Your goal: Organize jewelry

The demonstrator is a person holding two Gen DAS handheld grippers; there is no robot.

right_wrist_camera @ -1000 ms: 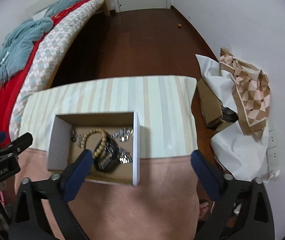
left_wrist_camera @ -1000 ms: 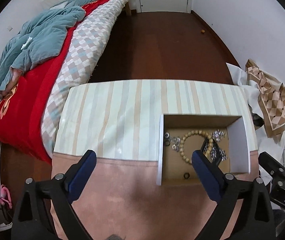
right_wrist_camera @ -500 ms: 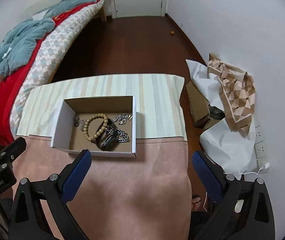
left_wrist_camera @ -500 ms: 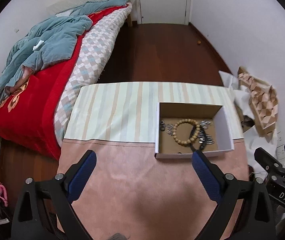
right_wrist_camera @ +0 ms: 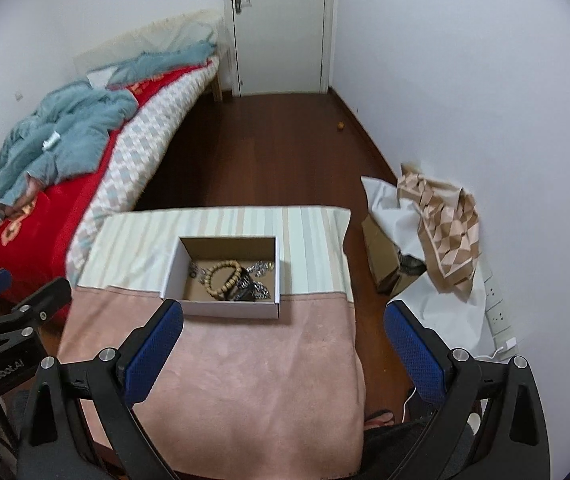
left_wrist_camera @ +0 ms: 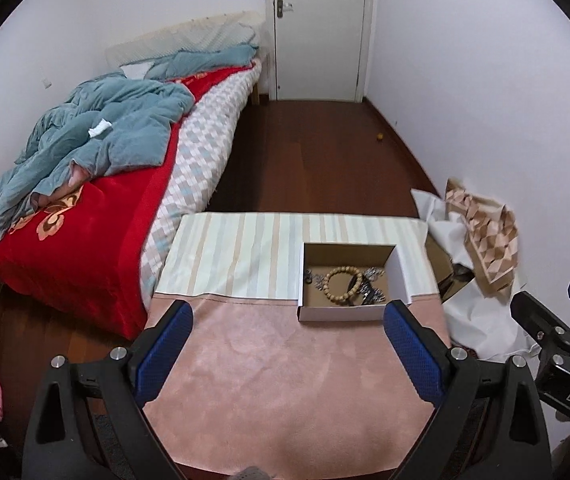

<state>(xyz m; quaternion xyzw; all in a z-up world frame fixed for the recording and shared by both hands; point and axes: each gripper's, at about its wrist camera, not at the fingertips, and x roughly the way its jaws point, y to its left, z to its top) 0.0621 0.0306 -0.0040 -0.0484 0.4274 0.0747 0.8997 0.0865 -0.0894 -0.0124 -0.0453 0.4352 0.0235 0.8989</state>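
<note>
At centre right of the left wrist view, the white box (left_wrist_camera: 341, 314) sat on the table (left_wrist_camera: 269, 380), straddling the seam between striped and pink cloth. Inside lay the wooden bead bracelet (left_wrist_camera: 343, 282), a dark watch (right_wrist_camera: 245, 290) and silver chains (left_wrist_camera: 373, 274). Left tongs (left_wrist_camera: 287, 344) and right tongs (right_wrist_camera: 283, 344) both stood wide apart, holding nothing, low in frame. A bed (left_wrist_camera: 85, 216) occupied the left.

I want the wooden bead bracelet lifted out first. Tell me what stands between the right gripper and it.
Only the box's near wall lies between the right gripper and the wooden bead bracelet. The box is open-topped, so from above nothing covers the bracelet. It lies against a dark watch and silver chains, which might snag when it is lifted.
</note>
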